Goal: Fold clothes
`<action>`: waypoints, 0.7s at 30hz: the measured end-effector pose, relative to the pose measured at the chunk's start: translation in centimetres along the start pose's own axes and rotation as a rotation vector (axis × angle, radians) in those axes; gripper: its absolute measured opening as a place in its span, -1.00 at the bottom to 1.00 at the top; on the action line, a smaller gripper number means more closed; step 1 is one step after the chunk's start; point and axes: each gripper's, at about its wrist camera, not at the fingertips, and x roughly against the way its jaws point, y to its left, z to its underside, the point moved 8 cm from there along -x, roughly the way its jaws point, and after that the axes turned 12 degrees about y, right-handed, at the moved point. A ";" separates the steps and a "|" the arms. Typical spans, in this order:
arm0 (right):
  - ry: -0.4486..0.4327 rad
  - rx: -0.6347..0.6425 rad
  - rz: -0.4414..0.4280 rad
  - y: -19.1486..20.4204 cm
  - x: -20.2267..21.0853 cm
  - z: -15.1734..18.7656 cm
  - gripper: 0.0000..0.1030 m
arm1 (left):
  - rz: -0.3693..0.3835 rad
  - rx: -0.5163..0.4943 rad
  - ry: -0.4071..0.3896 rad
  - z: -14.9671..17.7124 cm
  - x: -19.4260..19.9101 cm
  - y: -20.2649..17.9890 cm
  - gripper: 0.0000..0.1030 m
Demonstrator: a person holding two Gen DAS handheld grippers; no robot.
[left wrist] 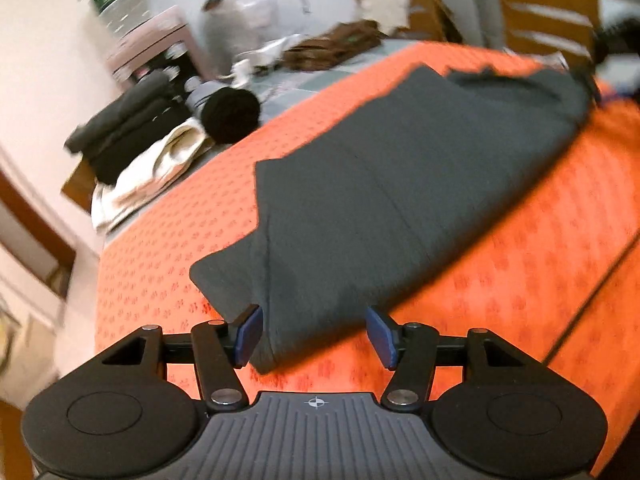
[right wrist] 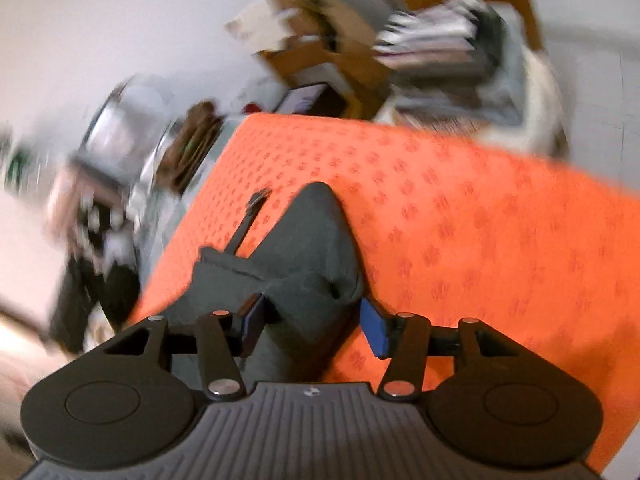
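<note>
A dark grey garment [left wrist: 400, 184] lies folded lengthwise on the orange patterned bedcover [left wrist: 520, 280]. My left gripper [left wrist: 315, 336] stands open over the garment's near corner; the cloth lies between the blue pads [left wrist: 251, 334], and the right-hand pad is clear of it. In the right wrist view the garment's other end [right wrist: 312, 264] is bunched into a peaked lump. My right gripper [right wrist: 314, 326] is open around that lump, with cloth filling most of the gap between its pads [right wrist: 374, 332]. A thin black piece [right wrist: 248, 220] sticks out of the lump.
Past the cover's left edge lie dark folded clothes [left wrist: 120, 132], a cream cloth [left wrist: 160, 168], a black round bundle [left wrist: 232, 110] and brown clothing [left wrist: 332, 46]. A clear bag [left wrist: 256, 12] stands by the wall. A cardboard box [right wrist: 320, 40] and stacked papers [right wrist: 440, 44] lie behind the bed.
</note>
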 end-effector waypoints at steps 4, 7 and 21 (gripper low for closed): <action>0.044 0.529 0.161 3.4 0.9 1.0 0.14 | -0.044 -0.136 0.007 0.5 -0.6 -1.2 0.17; 0.090 0.911 0.252 4.9 1.0 2.7 0.19 | -0.046 -0.151 0.021 0.5 -0.9 -1.1 0.17; 0.088 2.093 0.373 7.0 -2.1 8.4 0.28 | -0.039 -0.170 0.037 -1.6 -2.0 -2.5 0.19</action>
